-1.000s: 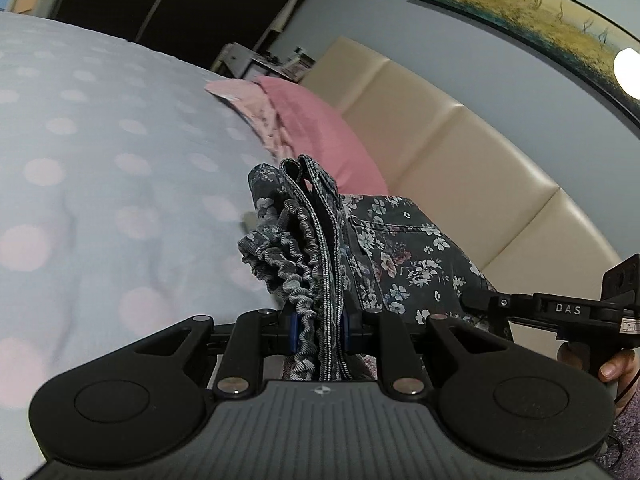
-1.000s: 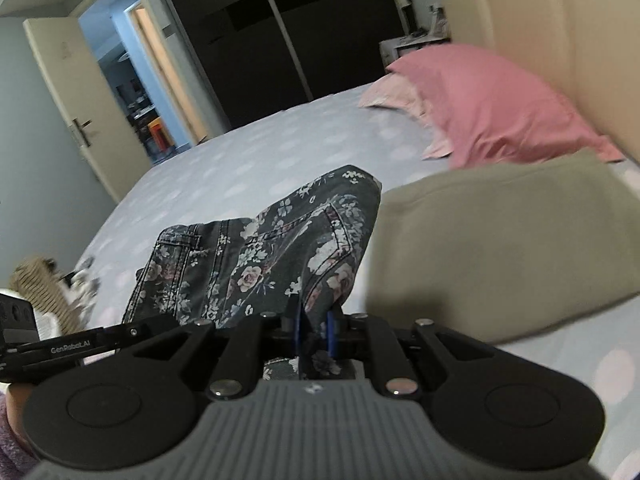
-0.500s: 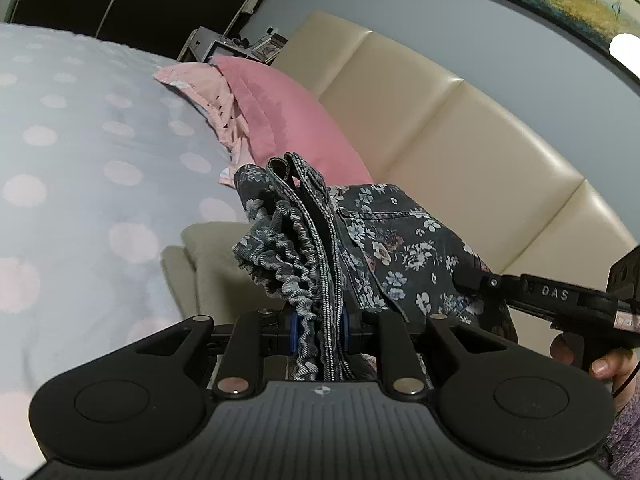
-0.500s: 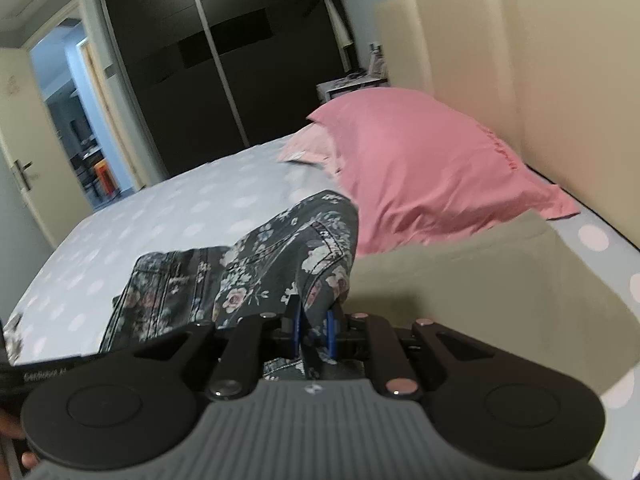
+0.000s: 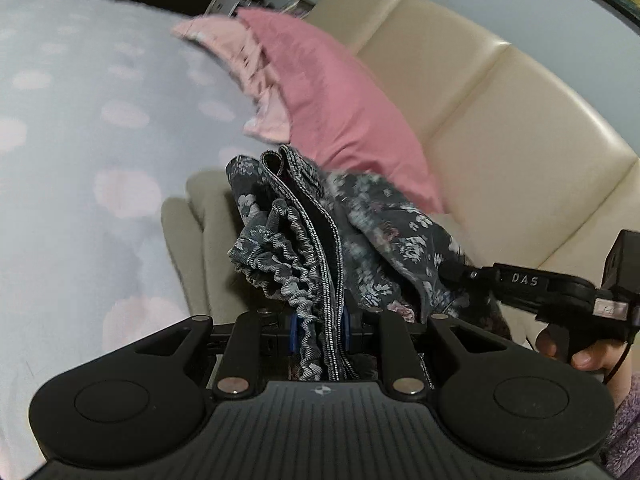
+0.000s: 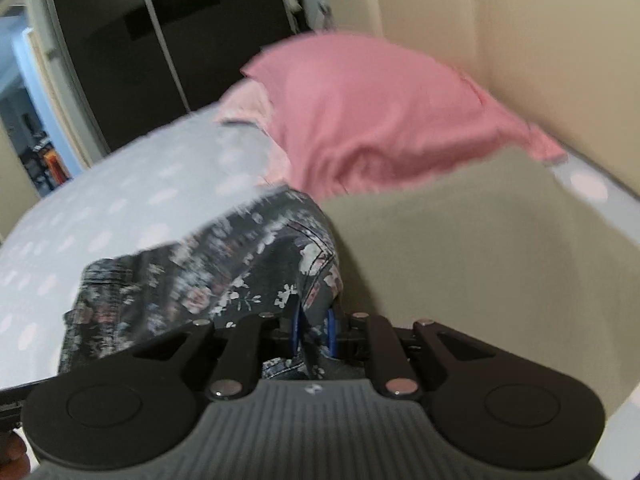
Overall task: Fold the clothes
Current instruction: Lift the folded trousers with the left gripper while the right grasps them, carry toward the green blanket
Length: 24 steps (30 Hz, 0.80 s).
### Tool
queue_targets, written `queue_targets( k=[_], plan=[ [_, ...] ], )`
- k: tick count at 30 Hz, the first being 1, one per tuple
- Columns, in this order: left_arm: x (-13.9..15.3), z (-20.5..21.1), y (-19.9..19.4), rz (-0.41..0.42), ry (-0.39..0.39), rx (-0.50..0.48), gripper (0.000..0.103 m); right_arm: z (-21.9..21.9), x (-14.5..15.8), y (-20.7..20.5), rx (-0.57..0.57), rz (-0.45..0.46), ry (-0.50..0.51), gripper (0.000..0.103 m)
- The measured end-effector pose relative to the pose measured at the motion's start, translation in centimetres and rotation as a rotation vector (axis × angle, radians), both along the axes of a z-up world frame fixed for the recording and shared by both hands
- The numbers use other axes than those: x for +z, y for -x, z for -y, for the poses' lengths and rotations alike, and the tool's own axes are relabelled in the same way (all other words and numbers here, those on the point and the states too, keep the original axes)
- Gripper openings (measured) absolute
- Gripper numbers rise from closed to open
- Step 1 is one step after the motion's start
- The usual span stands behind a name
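A dark floral garment (image 5: 384, 236) with an elastic waistband hangs between both grippers. My left gripper (image 5: 320, 322) has the bunched waistband edge between its blue pads; its jaws are opening, and the cloth still sits pinched there. My right gripper (image 6: 314, 330) holds another edge of the same floral garment (image 6: 240, 272); its jaws are opening too, with cloth still between the pads. Under the hanging piece lies a folded olive-beige garment (image 6: 480, 264), also seen as the olive-beige garment (image 5: 208, 216) in the left wrist view.
Two pink pillows (image 5: 344, 120) lean against the cream padded headboard (image 5: 500, 120) just beyond. The bed sheet (image 5: 80, 160) is pale blue with pink dots. A person's hand (image 5: 588, 356) grips the right tool's handle. Dark wardrobe doors (image 6: 160, 40) and a doorway (image 6: 28, 120) lie far off.
Both grippers have carried the floral garment toward the pillows and headboard and lower, so it now hangs over the olive-beige garment. The view is blurred from motion.
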<state>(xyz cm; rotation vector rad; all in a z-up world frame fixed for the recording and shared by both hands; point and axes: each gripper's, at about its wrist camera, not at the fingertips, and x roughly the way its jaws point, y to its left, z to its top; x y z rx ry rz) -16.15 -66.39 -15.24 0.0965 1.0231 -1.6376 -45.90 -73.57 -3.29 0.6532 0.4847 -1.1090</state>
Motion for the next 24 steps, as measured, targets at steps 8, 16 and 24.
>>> queue_targets(
  k=[8,16,24],
  plan=[
    [-1.1,0.6,-0.1,0.034,-0.062,-0.008,0.028,0.6,-1.8,-0.9,-0.069,-0.075,-0.076,0.026],
    [2.8,-2.7,-0.2,0.173,-0.023,0.023,0.035,-2.1,2.4,2.7,-0.126,-0.026,0.010,0.036],
    [4.7,-5.1,2.9,0.265,0.089,-0.094,0.029,-6.5,2.3,3.7,-0.028,-0.030,0.036,0.023]
  ],
)
